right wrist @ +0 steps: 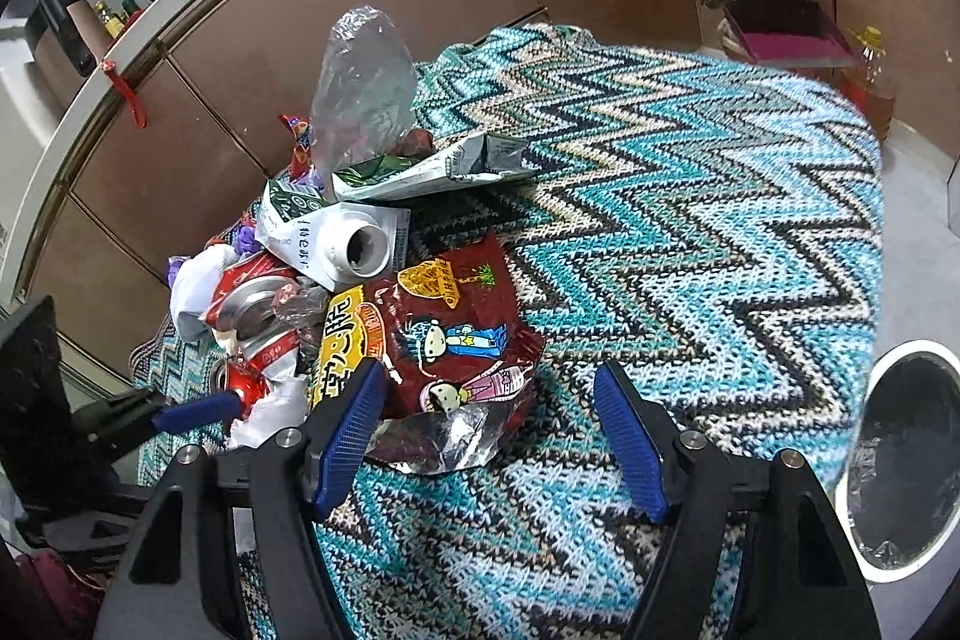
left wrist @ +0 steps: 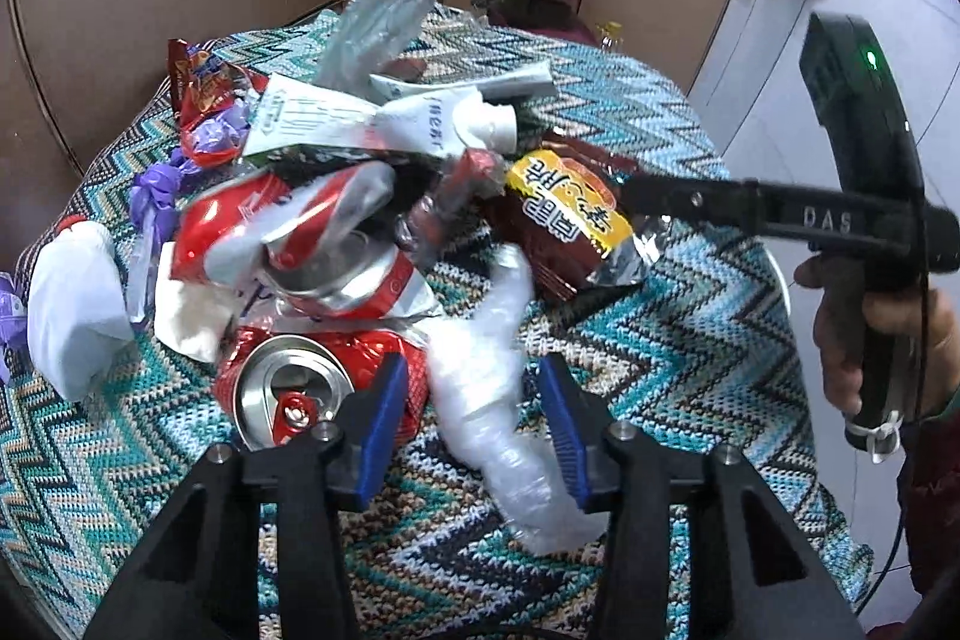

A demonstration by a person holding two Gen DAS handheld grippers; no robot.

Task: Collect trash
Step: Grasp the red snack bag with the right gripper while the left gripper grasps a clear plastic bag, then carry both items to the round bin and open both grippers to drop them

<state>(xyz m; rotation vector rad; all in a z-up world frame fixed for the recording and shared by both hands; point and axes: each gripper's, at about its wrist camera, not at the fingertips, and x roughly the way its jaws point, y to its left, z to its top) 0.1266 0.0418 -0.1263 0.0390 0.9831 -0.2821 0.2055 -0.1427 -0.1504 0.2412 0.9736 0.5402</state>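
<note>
Bare zigzag cloth (right wrist: 690,220) spreads right of the trash pile (left wrist: 336,232); both grippers' fingers (left wrist: 378,430) (right wrist: 630,442) released.

Knitted zigzag cloth (right wrist: 690,196), rough, matt. Crushed can (left wrist: 288,388) at 7 o'clock: shiny metal top. Clear plastic wrap (left wrist: 486,376), crinkled, glossy. Red snack bag (right wrist: 444,334), glossy with foil lining. Gripper pads (right wrist: 630,448) ribbed blue, matt.

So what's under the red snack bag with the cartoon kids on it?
The red snack bag lies on the zigzag knitted cloth, with its torn silver end poking out toward the camera. Whatever sits beneath its middle is covered and cannot be seen.
</note>
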